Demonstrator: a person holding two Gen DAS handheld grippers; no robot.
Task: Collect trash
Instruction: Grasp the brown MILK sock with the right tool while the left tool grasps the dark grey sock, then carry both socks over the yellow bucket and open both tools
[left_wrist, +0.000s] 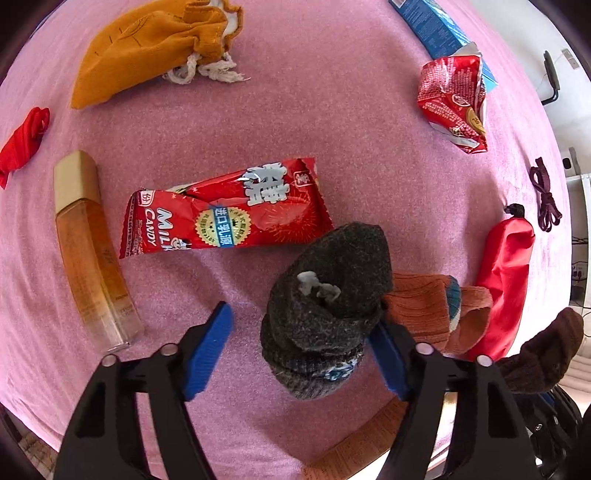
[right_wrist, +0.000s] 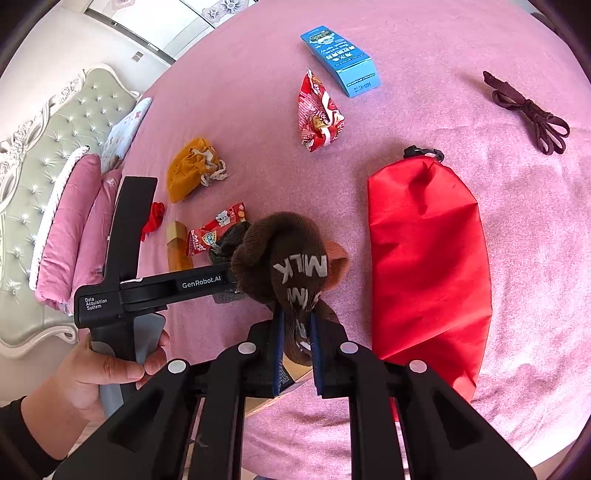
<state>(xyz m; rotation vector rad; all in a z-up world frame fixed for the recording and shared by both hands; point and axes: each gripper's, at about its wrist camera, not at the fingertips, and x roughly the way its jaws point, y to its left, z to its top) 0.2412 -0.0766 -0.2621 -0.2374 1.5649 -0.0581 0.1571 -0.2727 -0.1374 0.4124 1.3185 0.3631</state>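
The left tool (left_wrist: 299, 332) stands half-wide around a grey sock (left_wrist: 325, 306) on the pink bed (left_wrist: 351, 155), one pad apart, while the right tool (right_wrist: 297, 347) pinches a brown sock (right_wrist: 288, 258).

Home bedroom: pink bedsheet (right_wrist: 443, 37), tufted headboard (right_wrist: 48, 122), pink pillows (right_wrist: 70, 221).
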